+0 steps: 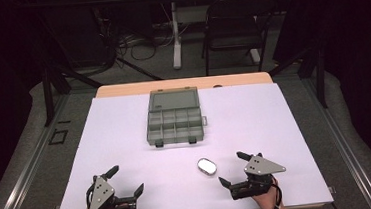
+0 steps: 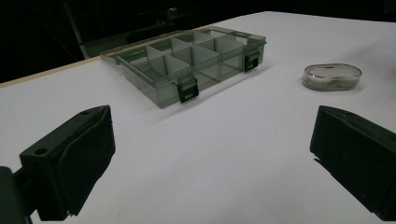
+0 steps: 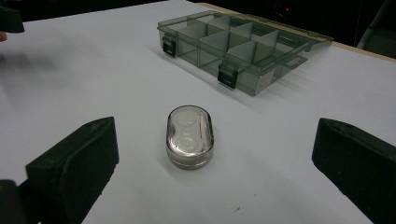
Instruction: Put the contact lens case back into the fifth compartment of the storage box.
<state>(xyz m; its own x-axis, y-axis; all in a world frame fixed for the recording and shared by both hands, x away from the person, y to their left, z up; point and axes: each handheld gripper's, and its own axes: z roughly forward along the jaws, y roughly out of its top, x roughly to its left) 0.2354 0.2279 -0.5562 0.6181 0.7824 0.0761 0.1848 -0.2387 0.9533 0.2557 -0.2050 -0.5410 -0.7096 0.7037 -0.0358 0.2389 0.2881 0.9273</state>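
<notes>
A grey translucent organiser box [image 1: 174,118] with several compartments lies open in the middle of the white table, its lid folded back. The box [image 2: 187,60] [image 3: 243,44] also shows ahead of both gripper cameras. A small clear oval case [image 1: 207,166] [image 3: 189,136] [image 2: 331,77] lies on the table nearer the front, right of centre. My right gripper [image 1: 232,168] [image 3: 215,168] stands open just right of the case, jaws wide apart with the case ahead between them. My left gripper [image 1: 125,179] [image 2: 210,158] is open at the front left, holding nothing.
The white sheet covers a wooden table [image 1: 182,84]. Beyond the far edge stand a black folding chair [image 1: 235,23], a white table leg [image 1: 175,35] and cables on the floor. A bit of the other gripper [image 3: 9,18] peeks in at the right gripper view's top left.
</notes>
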